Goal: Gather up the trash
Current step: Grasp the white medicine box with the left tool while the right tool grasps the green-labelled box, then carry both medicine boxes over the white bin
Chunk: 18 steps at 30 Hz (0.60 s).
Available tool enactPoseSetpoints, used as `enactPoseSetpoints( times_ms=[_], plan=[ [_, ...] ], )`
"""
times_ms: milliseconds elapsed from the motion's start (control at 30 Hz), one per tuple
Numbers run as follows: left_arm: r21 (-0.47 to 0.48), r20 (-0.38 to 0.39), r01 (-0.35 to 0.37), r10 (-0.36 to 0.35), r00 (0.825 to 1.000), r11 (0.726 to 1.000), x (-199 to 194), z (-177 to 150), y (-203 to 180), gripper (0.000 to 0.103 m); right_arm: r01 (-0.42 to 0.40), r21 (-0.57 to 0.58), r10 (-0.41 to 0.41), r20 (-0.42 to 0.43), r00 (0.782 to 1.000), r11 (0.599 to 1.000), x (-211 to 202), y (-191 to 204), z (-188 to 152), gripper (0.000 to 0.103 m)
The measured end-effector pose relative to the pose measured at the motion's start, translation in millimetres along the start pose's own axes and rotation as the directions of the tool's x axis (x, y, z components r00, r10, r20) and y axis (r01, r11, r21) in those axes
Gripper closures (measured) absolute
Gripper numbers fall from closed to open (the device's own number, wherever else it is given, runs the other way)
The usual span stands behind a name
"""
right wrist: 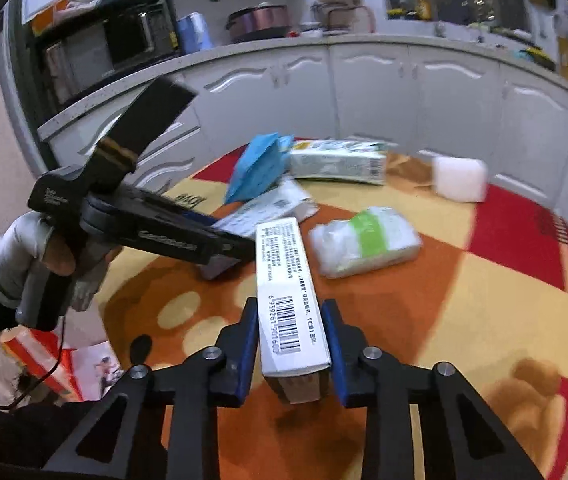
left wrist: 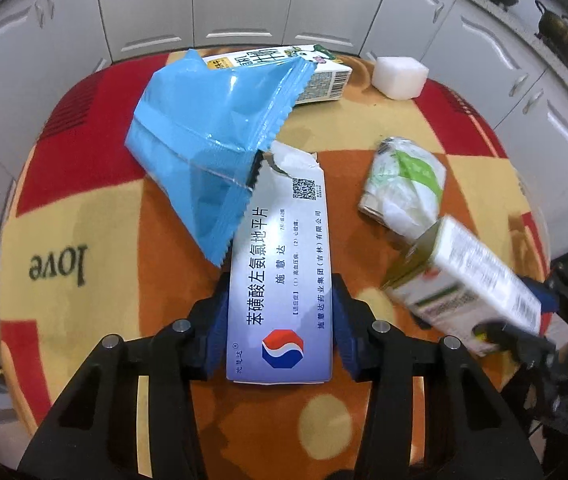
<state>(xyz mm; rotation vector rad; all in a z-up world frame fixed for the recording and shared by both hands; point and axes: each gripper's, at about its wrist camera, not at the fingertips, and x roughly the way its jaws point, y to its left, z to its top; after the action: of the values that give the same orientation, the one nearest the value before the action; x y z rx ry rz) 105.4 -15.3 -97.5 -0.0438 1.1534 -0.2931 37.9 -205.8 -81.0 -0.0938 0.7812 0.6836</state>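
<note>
Blue wrapper (left wrist: pixel 200 148): glossy plastic film, creased, serrated edges. Flat medicine box (left wrist: pixel 284 280): smooth cardboard, satin finish, one end torn. Tissue pack (right wrist: pixel 364 240): crinkled clear plastic. White block (left wrist: pixel 400 76): matt, foam-like. Tablecloth (left wrist: pixel 64 216): matt woven cloth is noted.

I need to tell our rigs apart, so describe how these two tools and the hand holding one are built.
Both are black frames with silver pivot bolts and blue fingers: left tool, right tool. The right view shows the left one's black body with pale lettering too blurred to read, a thin black cable below, and the hand in a grey glove and black sleeve.
</note>
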Motion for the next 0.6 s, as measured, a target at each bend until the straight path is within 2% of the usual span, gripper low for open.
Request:
enactPoseSetpoints(
  times_ms=[233,400,600],
  plan=[
    [-0.015,0.018,0.070,-0.070,0.997,0.997,-14.2,-16.5,-14.5,0.059,0.109,0.109,-0.114,0.043,0.993,0.988,-39.0,-33.3,-12.2,0.077],
    [0.018,0.031,0.121,-0.121,0.992,0.992,-25.4,-23.8,-40.5,0.059,0.145,0.156,-0.158,0.073,0.985,0.977,-59.1,-44.0,-18.6,0.077],
    [0.068,0.042,0.165,-0.168,0.985,0.984,-29.1,-17.8,-74.9,0.059,0.184,0.193,-0.209,0.117,0.971,0.964,-85.1,-55.3,-20.4,0.077]
  ],
)
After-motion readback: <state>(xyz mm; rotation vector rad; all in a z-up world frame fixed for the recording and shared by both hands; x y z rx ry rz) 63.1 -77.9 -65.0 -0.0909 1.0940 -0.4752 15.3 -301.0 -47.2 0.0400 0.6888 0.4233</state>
